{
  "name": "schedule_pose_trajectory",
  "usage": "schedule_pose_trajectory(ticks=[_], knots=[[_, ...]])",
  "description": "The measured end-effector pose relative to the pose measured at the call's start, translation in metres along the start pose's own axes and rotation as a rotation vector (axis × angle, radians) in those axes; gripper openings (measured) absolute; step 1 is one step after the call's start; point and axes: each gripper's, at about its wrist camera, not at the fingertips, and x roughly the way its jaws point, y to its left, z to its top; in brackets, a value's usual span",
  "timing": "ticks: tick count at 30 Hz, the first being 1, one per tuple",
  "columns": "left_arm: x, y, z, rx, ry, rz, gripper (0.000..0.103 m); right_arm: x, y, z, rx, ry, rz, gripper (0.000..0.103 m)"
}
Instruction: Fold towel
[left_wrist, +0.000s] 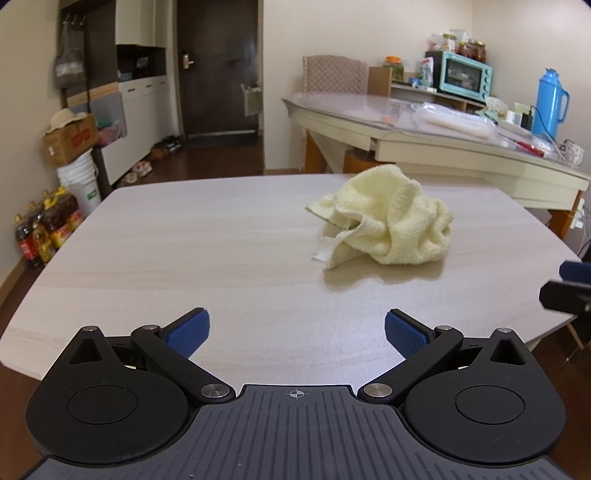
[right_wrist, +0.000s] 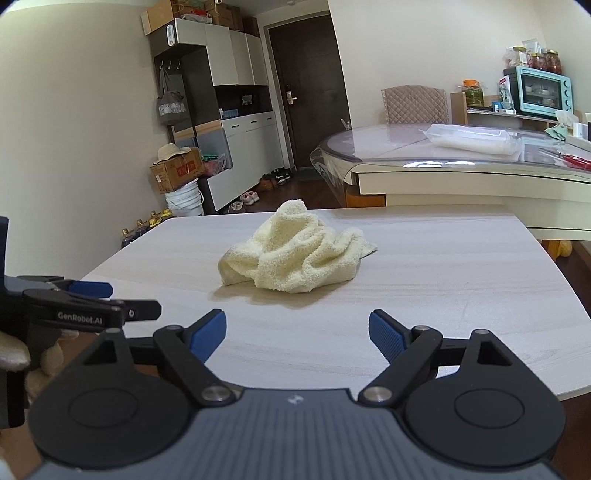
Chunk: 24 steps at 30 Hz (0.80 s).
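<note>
The one clear text is "GenRobot.AI", in pale letters on the black side of the left claw, seen at nine o'clock in the right wrist view. The cardboard box against the wall at ten o'clock carries red print too small to read. Labels on the bottles on the floor are likewise illegible.

Cream walls around me, dark wood floor, dark door straight ahead beside white cabinets. Glass-topped side table by the right wall holds a mint toaster oven, quilted chair behind it.
</note>
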Motion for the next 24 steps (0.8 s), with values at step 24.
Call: schedule_pose_trajectory(ticks=[24], knots=[[0.0015, 0.0, -0.0017, -0.019, -0.006, 0.012, 0.103, -0.0013, 0.0074, 0.0012, -0.016, 0.006, 0.011, 0.087]])
